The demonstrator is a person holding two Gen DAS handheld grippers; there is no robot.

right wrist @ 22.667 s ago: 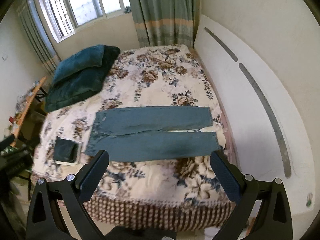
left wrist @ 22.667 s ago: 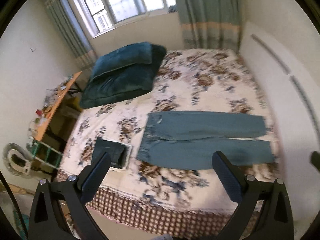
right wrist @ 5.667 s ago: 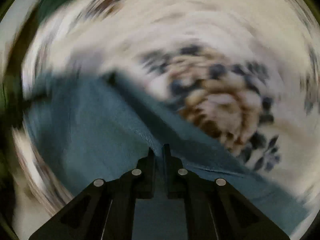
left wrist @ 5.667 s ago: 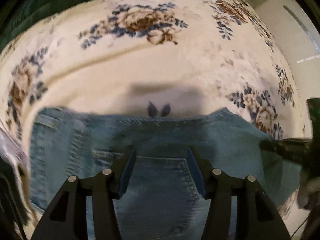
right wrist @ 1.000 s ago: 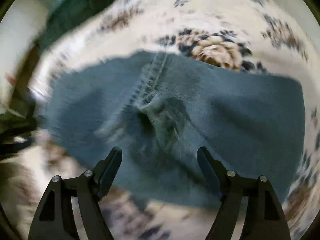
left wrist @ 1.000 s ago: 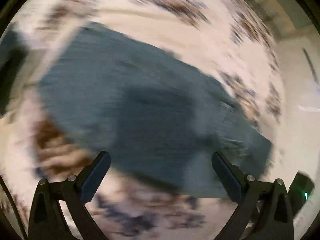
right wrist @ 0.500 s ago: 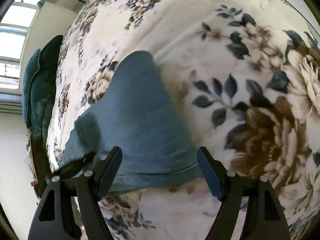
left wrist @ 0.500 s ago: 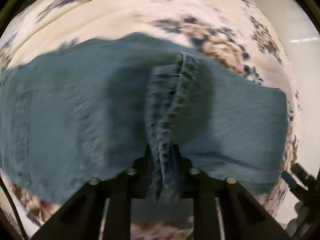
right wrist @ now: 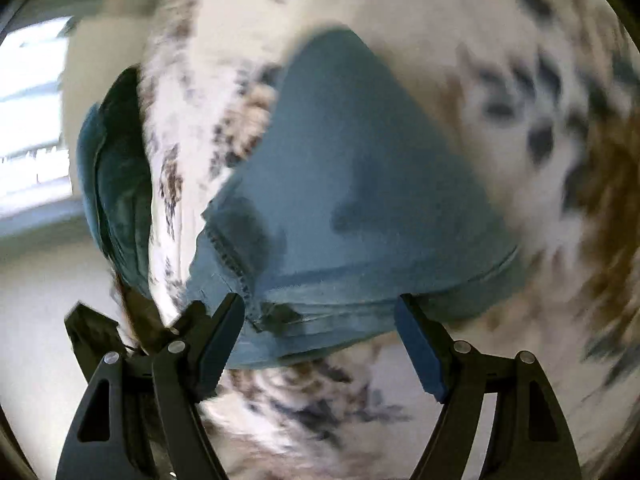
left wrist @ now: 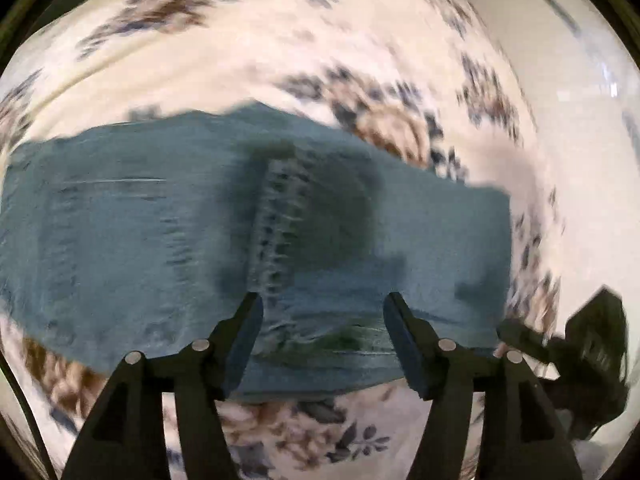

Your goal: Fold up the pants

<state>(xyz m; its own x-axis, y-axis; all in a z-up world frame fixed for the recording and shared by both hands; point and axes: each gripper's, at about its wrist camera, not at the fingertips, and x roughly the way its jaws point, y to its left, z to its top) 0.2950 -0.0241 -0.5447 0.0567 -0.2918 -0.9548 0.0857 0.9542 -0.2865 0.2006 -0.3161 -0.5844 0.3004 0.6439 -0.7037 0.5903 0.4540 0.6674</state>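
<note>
Left gripper (left wrist: 323, 336) has let go; both jaws spread above folded jeans (left wrist: 256, 240) mid-frame; folding looks nearly done.

- Left wrist view: pants (left wrist: 168, 240) lie on the bedspread (left wrist: 280, 56), spanning the middle of the frame from the left edge to the right.
- Left gripper (left wrist: 323, 340) sits at lower centre, jaws apart, over the near edge of the pants.
- Right gripper (left wrist: 576, 344) appears at lower right, beside the pants' right end.
- Right wrist view: pants (right wrist: 360, 184) fill the centre; pillows (right wrist: 116, 184) lie at left, behind them on the bedspread (right wrist: 520, 60).
- Right gripper (right wrist: 319, 340) at lower centre, jaws apart.
</note>
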